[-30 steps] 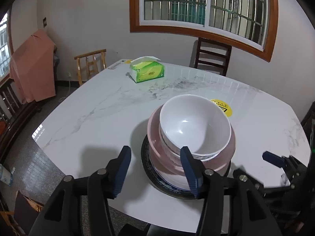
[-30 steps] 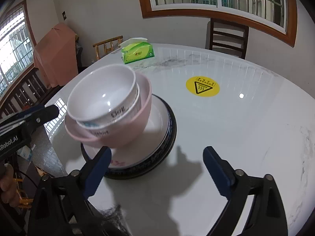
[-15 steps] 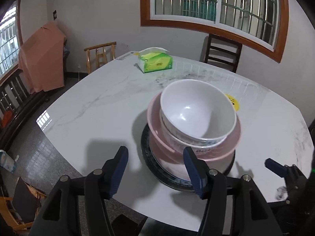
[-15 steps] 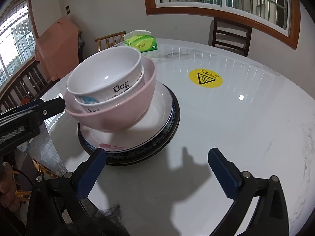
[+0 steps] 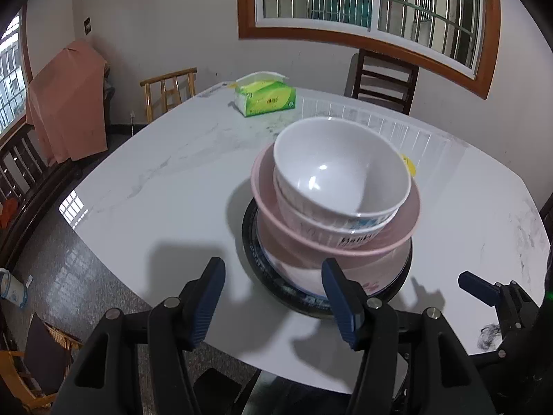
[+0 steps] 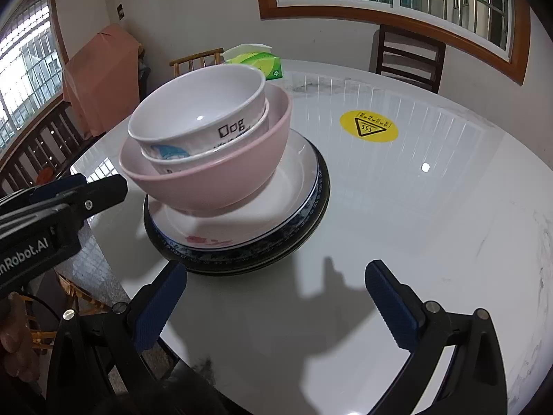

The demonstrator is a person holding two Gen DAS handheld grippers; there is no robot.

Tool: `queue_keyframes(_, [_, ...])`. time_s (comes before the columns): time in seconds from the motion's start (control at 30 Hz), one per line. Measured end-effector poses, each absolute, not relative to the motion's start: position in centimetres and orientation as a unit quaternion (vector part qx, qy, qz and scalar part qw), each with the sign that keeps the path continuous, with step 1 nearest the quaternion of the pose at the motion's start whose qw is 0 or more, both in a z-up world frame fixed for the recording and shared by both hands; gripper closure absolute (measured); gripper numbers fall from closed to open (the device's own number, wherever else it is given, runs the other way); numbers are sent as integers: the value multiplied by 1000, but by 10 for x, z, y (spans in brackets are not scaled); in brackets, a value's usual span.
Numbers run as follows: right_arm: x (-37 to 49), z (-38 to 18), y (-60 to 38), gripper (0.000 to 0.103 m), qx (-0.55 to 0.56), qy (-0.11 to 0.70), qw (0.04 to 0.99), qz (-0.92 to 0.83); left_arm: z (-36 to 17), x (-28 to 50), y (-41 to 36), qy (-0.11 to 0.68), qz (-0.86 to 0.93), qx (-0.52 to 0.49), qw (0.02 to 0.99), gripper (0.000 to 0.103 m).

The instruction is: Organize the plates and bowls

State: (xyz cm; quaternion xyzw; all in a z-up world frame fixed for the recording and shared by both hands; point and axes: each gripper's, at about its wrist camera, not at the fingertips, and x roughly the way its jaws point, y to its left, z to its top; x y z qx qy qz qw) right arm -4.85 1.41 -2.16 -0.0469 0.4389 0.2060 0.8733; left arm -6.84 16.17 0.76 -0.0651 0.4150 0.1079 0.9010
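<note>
Both my claws, left claw (image 5: 273, 299) and right claw (image 6: 276, 297), gape empty; nudge the tilted pink bowl (image 6: 221, 176) and it slides off the plate stack (image 6: 300, 218)

Round white marble-look table top (image 6: 432, 228): smooth, highly glossy, reflecting the window; white bowl with printed lettering (image 6: 204, 117) and pink bowl (image 6: 221, 176): smooth, glossy, ceramic or melamine, cannot tell which; blue ribbed gripper pads (image 5: 340, 299): matt; green tissue pack (image 5: 266, 98): shiny film.
</note>
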Motion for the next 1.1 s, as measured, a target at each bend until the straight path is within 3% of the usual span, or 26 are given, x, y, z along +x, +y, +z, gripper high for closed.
queue_keyframes(1.1, [-51, -29, 27, 0, -73, 449, 866, 206, -11, -71, 175, 439, 116, -73, 888, 44])
